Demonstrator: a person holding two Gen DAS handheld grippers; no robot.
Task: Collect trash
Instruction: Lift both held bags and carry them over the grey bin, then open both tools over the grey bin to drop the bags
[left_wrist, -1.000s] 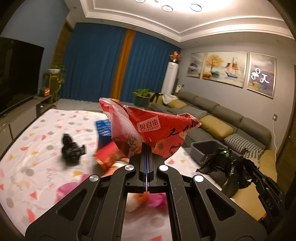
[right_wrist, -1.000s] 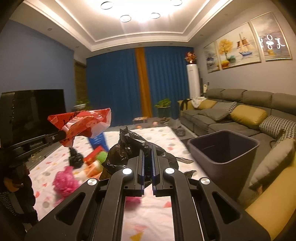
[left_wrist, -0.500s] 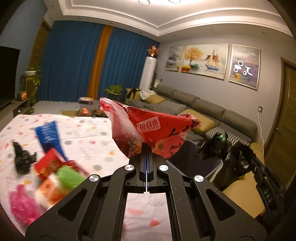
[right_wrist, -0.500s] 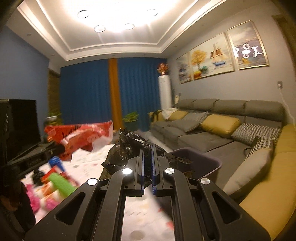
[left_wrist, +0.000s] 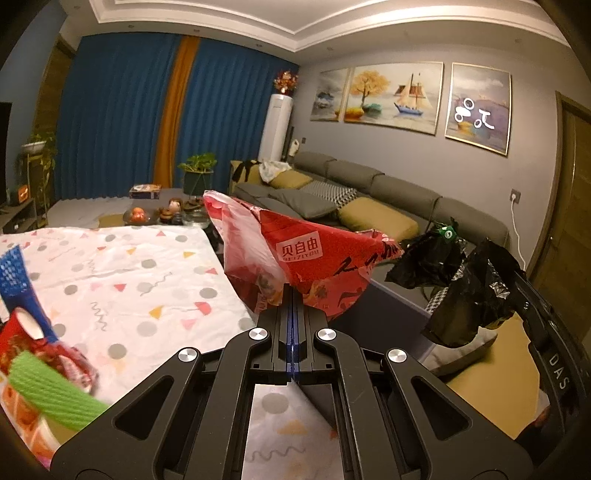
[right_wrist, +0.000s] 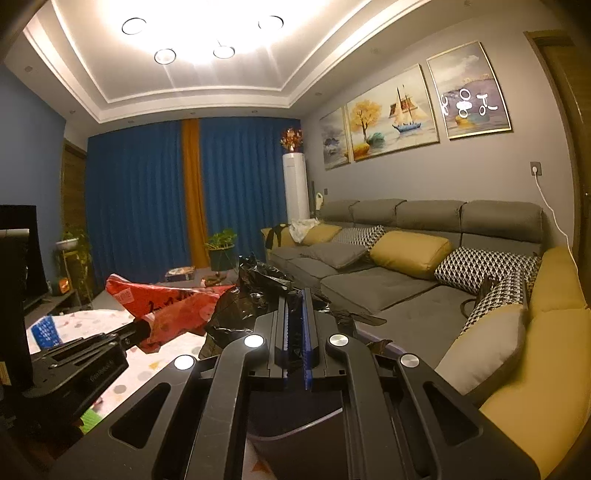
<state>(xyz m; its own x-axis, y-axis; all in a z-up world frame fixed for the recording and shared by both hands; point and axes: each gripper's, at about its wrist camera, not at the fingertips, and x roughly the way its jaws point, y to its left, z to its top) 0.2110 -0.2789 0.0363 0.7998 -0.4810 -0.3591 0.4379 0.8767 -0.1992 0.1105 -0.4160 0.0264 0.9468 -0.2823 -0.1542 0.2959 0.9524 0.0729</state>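
Red wrapper (left_wrist: 314, 258) is pinched in the left tool (left_wrist: 291, 306); the right tool (right_wrist: 293, 325) clamps a black bag (right_wrist: 258, 291) — both seemingly above the bin (right_wrist: 295, 424). More litter (left_wrist: 40, 365) waits on the counter (left_wrist: 129, 273).

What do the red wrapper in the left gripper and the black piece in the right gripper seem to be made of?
Red wrapper: thin printed plastic film, it seems, part of it translucent, sharply creased and glossy. Black piece: probably thin plastic bag film, crumpled into shiny, jagged folds with bright highlights. Both look light and limp; neither material can be confirmed by sight alone.
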